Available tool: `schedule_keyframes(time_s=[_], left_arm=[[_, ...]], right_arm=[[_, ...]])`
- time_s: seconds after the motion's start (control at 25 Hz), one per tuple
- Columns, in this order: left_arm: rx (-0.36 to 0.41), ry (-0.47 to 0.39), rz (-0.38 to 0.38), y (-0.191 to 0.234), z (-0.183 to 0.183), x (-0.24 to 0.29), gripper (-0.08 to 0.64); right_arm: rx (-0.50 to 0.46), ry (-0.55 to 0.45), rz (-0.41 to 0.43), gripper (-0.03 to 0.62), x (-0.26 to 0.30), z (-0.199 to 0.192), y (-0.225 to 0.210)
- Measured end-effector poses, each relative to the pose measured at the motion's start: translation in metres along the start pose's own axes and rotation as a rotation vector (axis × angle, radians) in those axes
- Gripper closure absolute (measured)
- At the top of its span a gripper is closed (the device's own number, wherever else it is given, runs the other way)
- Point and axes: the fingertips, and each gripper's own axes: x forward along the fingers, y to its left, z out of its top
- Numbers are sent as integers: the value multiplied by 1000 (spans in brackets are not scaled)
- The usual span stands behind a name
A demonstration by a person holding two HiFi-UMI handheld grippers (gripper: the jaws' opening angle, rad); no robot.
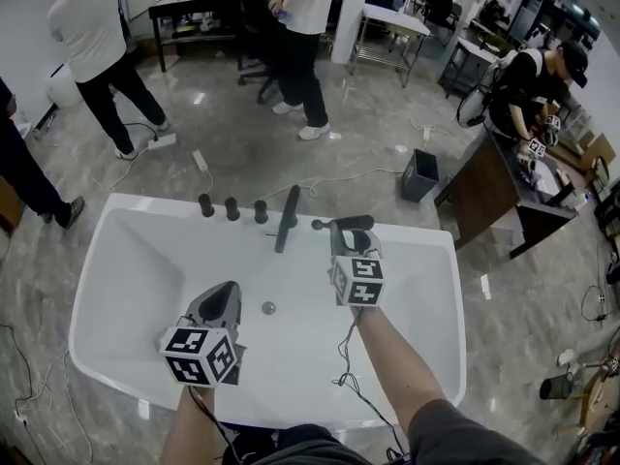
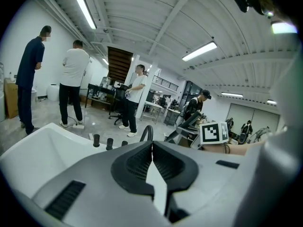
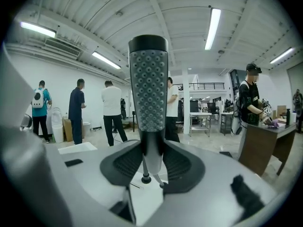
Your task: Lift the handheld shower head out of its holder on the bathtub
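Clamping shower head [image 3: 148, 89], right gripper [image 3: 151, 148] over bathtub [image 1: 136, 289]

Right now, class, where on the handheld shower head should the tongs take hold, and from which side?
On the slim handle just below the wide studded face of the shower head, coming in from the handle end with one pad on each side. The body narrows there, so the pads close round it; the right tongs clamp it this way.
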Motion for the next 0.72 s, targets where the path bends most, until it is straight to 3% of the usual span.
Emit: schedule_keyframes(time_s=[0.2, 0.72], left_arm=[[30, -9, -10, -10, 4, -19, 545], [11, -32, -62, -22, -7, -76, 545]], right_arm=[[0, -12, -19, 451, -30, 2, 2], [-15, -26, -43, 451, -109, 12, 26]])
